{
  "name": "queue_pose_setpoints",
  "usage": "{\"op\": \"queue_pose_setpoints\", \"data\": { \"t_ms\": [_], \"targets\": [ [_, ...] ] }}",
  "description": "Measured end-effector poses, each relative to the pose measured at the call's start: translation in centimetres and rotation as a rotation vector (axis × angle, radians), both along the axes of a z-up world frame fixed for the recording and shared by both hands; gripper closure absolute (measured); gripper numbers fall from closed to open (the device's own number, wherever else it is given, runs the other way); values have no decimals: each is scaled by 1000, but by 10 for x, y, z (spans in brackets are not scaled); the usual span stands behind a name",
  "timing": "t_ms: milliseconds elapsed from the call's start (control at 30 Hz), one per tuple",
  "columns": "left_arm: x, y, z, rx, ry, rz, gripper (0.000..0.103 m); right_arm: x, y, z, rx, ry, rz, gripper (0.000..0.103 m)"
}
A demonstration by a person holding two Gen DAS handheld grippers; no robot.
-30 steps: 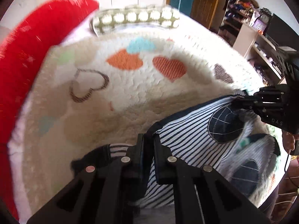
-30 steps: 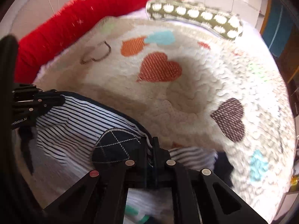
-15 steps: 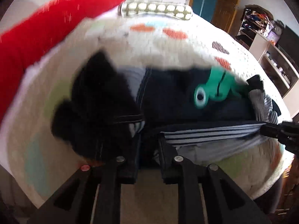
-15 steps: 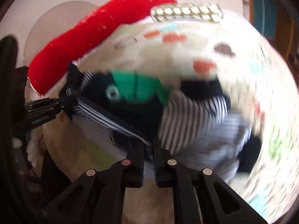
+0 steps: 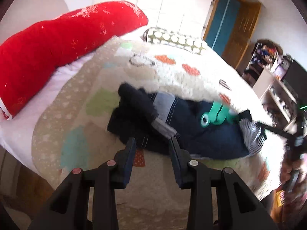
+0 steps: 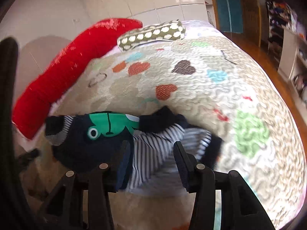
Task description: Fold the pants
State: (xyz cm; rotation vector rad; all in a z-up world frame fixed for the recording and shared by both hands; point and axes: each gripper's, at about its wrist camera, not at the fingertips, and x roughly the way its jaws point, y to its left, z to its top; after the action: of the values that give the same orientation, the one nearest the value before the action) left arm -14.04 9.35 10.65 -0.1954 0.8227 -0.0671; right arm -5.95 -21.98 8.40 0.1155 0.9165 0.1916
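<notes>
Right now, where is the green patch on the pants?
In the right wrist view the green patch sits left of centre on the dark pants, beside the striped part and just ahead of the open right gripper.

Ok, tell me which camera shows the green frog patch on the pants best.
The right wrist view: the green frog patch faces the lens, eye and mouth visible. The left wrist view shows it smaller, side-on and blurred.

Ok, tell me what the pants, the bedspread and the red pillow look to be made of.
Pants: soft knit cotton, by the look; matte navy with striped panels, ribbed cuffs and a green appliqué, lying limp.
Bedspread: quilted cotton, probably; wavy stitch lines pucker its cream surface around heart patches.
Red pillow: plush or fleece, it seems; matte and stuffed, though the weave is too blurred to tell.
</notes>
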Motion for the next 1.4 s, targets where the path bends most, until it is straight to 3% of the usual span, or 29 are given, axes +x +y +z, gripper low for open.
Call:
{"op": "queue_pose_setpoints", "data": {
  "t_ms": [67,100,133,233,300,400,500,533,567,633,767,900,967,1000,1033,1100,1233,1400],
  "targets": [
    [6,-4,7,5,-15,-1,66,15,15,-16,-87,38,-14,58],
    [9,-7,8,11,-15,-1,64,22,22,-24,-162,54,-29,68],
    [15,-11,7,23,-17,4,59,25,24,-29,-208,64,-42,89],
    [34,-16,-6,75,21,43,56,19,9,-29,-183,73,-78,94],
    [50,-19,-29,151,102,95,56,6,-11,-24,-191,63,-131,94],
    [62,-16,-67,101,230,105,56,-13,-56,-22,-157,83,-234,94],
    [57,-15,-72,93,212,104,56,-30,-100,-15,-48,83,-328,93],
    [55,-14,-69,87,203,100,56,-33,-110,-10,22,58,-337,89],
    [52,-11,-64,64,185,97,56,-38,-117,-3,80,27,-347,71],
    [45,-9,-55,43,154,100,56,-41,-112,9,122,-31,-336,49],
    [25,-5,-25,28,56,132,56,-16,-45,17,47,-42,-159,50],
    [15,-9,-2,9,-17,137,56,15,25,-8,-205,-15,-101,50],
    [19,-14,-1,26,-16,115,50,28,42,-29,-346,11,-109,52],
    [23,-17,-3,48,-6,115,50,30,43,-37,-393,24,-115,59],
    [29,-19,-8,73,6,116,50,25,36,-41,-407,37,-122,76],
    [40,-19,-26,112,60,125,50,15,22,-38,-368,45,-140,79],
    [51,-10,-64,79,177,139,50,-12,-29,-22,-301,48,-240,80],
    [45,-2,-68,44,164,135,50,-44,-110,-18,-151,87,-442,76]
  ]
}}
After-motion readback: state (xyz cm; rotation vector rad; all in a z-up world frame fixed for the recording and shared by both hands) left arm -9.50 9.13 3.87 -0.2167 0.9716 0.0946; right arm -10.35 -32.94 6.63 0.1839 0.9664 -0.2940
